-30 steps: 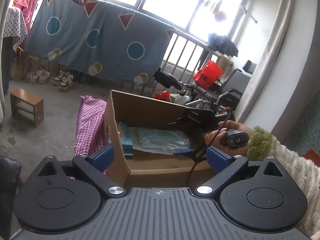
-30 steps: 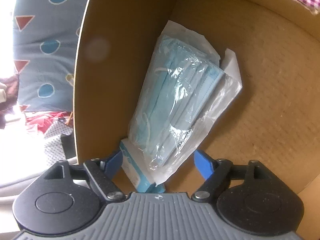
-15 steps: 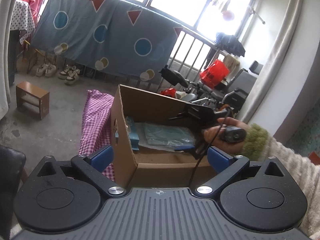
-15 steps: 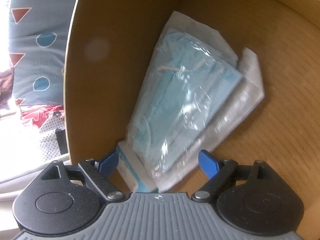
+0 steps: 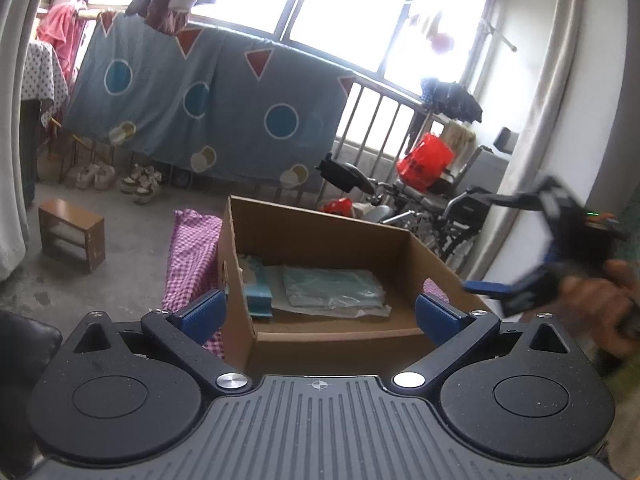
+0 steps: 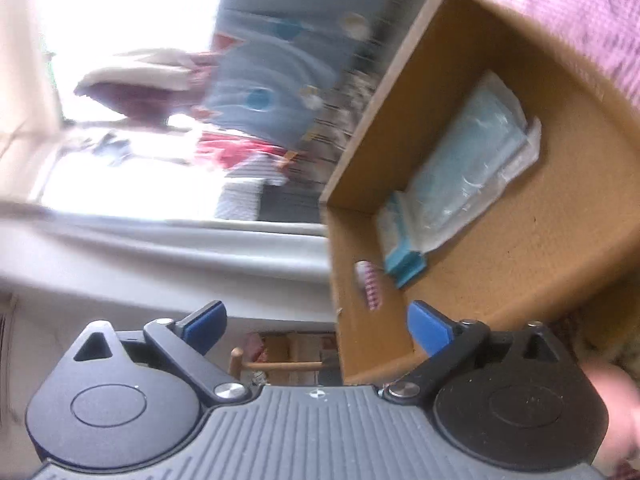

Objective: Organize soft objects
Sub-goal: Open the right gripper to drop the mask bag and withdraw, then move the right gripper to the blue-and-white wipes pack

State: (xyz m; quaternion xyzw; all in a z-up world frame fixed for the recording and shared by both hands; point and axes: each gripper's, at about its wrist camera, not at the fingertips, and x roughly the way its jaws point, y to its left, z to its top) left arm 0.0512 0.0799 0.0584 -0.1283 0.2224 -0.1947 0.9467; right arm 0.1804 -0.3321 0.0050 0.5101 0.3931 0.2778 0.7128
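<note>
An open cardboard box point(image 5: 320, 236) stands on a pink checked cloth. Inside lie a clear plastic pack of light blue face masks point(image 5: 332, 288) and a teal carton point(image 5: 256, 292) against the left wall. My left gripper point(image 5: 320, 312) is open in front of the box with nothing between its fingers. My right gripper point(image 5: 480, 240), blurred and held by a hand point(image 5: 592, 296), hangs above the box's right side. In the right wrist view the right gripper point(image 6: 318, 322) is rolled sideways over the box point(image 6: 400, 80), its jaws opening and empty, and the mask pack point(image 6: 472, 168) and carton point(image 6: 400, 256) lie well beyond them.
The pink checked cloth point(image 5: 188, 264) runs out left of the box. A small wooden stool point(image 5: 72, 232) and shoes point(image 5: 140, 180) sit on the concrete floor. A wheelchair point(image 5: 420, 208) with a red bag point(image 5: 428, 160) stands behind, under a hanging blue sheet point(image 5: 200, 108).
My right gripper has lifted up and out of the box, rolled sideways and opened wider, leaving the mask pack lying inside. My left gripper has drifted slightly, still open.
</note>
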